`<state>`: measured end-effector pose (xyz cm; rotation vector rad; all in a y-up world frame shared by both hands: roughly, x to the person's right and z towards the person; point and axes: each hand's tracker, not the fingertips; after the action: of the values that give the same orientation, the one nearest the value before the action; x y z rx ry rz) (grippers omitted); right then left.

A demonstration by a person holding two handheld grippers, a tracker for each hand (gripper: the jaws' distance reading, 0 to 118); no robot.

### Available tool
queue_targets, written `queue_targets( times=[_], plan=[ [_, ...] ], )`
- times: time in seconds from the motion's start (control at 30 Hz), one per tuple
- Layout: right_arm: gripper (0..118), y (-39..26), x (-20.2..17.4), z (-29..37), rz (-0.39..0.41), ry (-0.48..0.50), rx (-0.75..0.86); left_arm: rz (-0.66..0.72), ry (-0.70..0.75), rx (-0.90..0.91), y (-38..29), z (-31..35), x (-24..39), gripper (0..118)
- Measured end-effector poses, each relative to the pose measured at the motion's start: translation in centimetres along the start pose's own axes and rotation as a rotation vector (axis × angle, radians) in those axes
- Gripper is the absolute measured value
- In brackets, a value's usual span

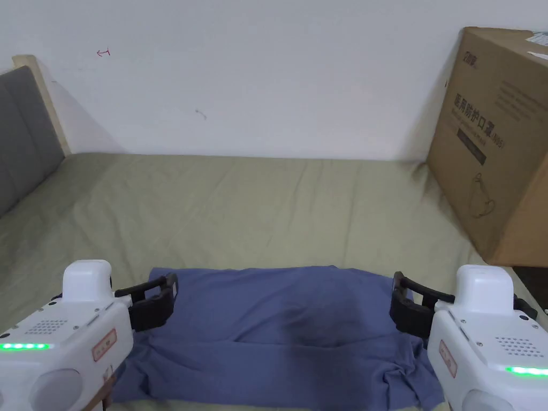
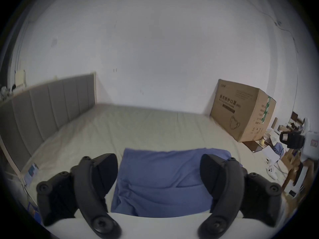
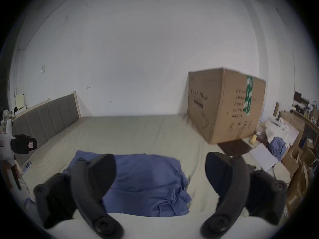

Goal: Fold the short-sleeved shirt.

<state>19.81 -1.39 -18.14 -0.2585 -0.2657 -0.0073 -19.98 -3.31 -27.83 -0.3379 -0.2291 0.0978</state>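
Lying folded on bed (image 1: 241, 203), blue shirt (image 1: 273, 337); left gripper (image 1: 155, 302) and right gripper (image 1: 409, 307) flank shirt, both jaws apart, empty.

A bedroom: sheeted bed (image 1: 257, 203) with padded headboard (image 1: 21, 139).

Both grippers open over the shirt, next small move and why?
Probably lower both onto the shirt's far corners and close: left gripper and right gripper hang open at its side edges, holding nothing, and the shirt lies partly folded on the bed.
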Motion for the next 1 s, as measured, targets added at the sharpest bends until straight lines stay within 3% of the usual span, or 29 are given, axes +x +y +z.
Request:
queue_targets(
  times=[0.03,0.07,0.17,0.43,0.7,0.73,0.77,0.8,0.87,0.9,1.0],
  plan=[
    [100,0.0,-0.4,0.8,0.018,-0.015,0.023,-0.039,0.005,0.034,-0.1,0.8,0.6,93],
    [80,0.0,-0.7,1.4,0.034,-0.026,0.041,-0.069,0.016,0.055,-0.3,1.4,1.2,76],
    [0,-0.5,-1.6,2.3,0.070,-0.043,0.070,-0.109,0.011,0.060,-0.8,2.2,2.5,0],
    [0,-0.6,-2.0,2.4,0.079,-0.022,0.079,-0.080,0.011,-0.015,-1.4,1.4,2.3,0],
    [0,-1.4,-1.5,0.5,0.066,-0.025,0.028,0.052,0.086,-0.273,-4.6,-3.1,-3.9,0],
    [0,-1.6,-1.6,0.2,0.065,-0.026,0.022,0.063,0.094,-0.335,-5.0,-3.9,-4.7,0],
    [0,-1.7,-1.6,-0.1,0.065,-0.027,0.015,0.077,0.098,-0.376,-5.4,-4.5,-5.5,10],
    [0,-1.9,-1.5,-0.4,0.065,-0.030,0.005,0.098,0.108,-0.422,-6.1,-5.4,-6.4,26],
    [0,-2.3,-1.7,-1.2,0.064,-0.030,-0.014,0.124,0.139,-0.483,-7.4,-6.8,-7.7,82],
    [0,-2.5,-1.8,-1.6,0.064,-0.032,-0.026,0.120,0.167,-0.533,-8.1,-7.6,-8.1,97],
    [0,-3.2,-2.0,-2.5,0.058,-0.031,-0.053,0.063,0.219,-0.632,-10.3,-9.8,-9.1,102]
  ],
)
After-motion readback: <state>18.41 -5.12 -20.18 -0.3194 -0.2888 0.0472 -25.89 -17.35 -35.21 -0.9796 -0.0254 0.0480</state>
